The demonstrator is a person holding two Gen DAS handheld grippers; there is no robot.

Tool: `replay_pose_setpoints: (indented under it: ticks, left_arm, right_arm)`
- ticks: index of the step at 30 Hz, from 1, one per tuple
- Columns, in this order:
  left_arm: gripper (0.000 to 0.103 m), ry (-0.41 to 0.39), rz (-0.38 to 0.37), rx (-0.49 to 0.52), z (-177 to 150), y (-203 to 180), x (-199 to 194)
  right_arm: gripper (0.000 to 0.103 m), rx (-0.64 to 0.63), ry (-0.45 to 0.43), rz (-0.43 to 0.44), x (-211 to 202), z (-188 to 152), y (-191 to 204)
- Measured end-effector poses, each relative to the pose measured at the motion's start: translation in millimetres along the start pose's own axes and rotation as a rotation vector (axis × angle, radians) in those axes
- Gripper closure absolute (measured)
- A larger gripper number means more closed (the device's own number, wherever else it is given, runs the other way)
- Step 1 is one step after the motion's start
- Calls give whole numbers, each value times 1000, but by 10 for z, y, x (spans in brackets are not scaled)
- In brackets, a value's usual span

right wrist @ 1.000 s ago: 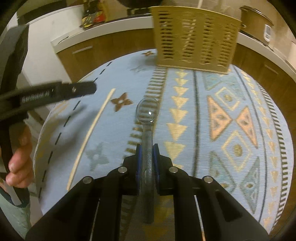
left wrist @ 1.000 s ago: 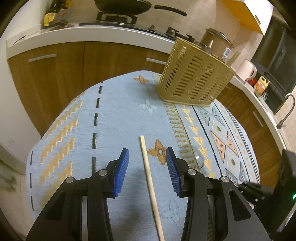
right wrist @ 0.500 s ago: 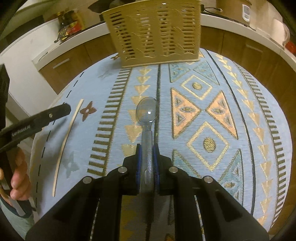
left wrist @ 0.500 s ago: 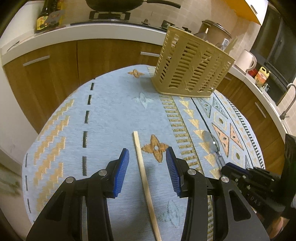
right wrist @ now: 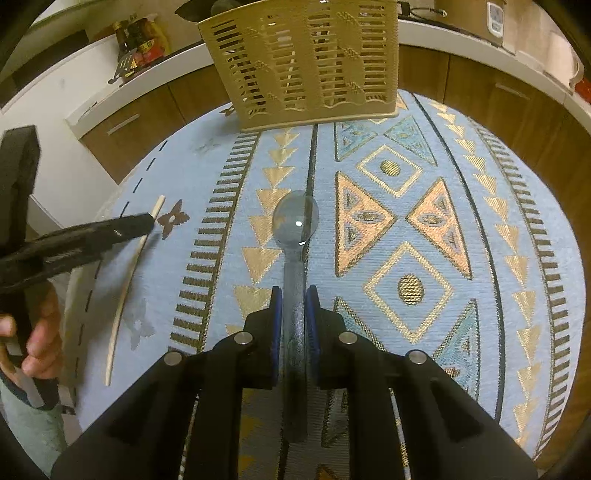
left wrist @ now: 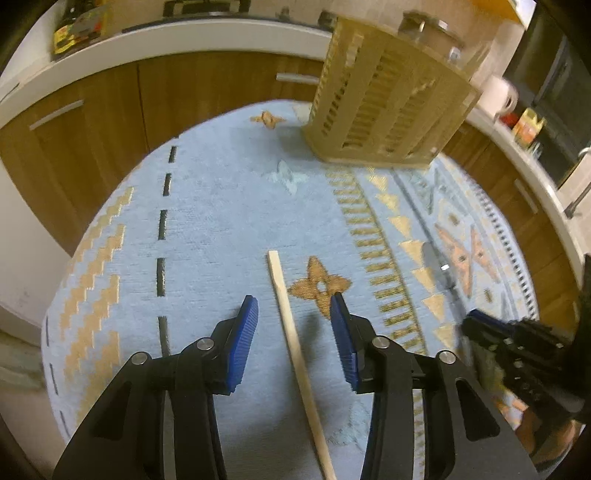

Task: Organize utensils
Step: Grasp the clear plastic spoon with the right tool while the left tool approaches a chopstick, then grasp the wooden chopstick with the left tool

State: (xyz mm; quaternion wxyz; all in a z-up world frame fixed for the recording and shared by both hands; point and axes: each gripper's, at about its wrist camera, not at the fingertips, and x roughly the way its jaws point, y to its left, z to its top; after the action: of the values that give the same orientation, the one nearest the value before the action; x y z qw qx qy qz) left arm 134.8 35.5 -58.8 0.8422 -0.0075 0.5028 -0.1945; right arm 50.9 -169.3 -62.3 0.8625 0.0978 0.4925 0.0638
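Observation:
My right gripper is shut on the handle of a metal spoon, bowl forward, held just above the patterned cloth. A tan slatted utensil basket stands at the far side of the table, straight ahead; it also shows in the left wrist view. My left gripper is open, its blue pads astride a single wooden chopstick that lies on the cloth. The chopstick shows at the left of the right wrist view. The spoon and right gripper appear at the right of the left wrist view.
A round table with a blue patterned cloth carries everything. Wooden cabinets and a white counter ring it, with bottles on the counter. A cooker pot stands behind the basket.
The right gripper has carried the spoon to the right and forward, so the basket now stands straight ahead of it. The left gripper has stayed open over the chopstick, shifting only slightly.

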Motion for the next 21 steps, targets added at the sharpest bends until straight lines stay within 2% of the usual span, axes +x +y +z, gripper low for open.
replay_pose_setpoints:
  ticks: [3, 6, 7, 8, 14, 17, 19, 21]
  left_arm:
    - [67, 34, 35, 45, 59, -69, 52]
    - [71, 64, 57, 76, 122, -112, 94]
    - [75, 75, 60, 83, 140, -124, 112]
    - [75, 80, 67, 89, 155, -135, 121]
    - [82, 109, 77, 111, 197, -173, 146]
    - [82, 127, 79, 129, 201, -211, 151]
    - [82, 139, 69, 141, 203, -244, 164]
    - [82, 142, 89, 179, 190, -311, 182]
  right_arm:
    - [90, 2, 30, 21, 21, 82, -46]
    - [72, -14, 53, 22, 50, 192, -61]
    - [60, -16, 55, 36, 57, 230, -61]
    - [54, -18, 53, 47, 60, 266, -60]
    - [55, -45, 80, 37, 151, 385, 38]
    - [67, -93, 91, 9, 189, 414, 160]
    - [70, -112, 101, -4, 233, 426, 227]
    - [78, -136, 103, -20, 276, 423, 282]
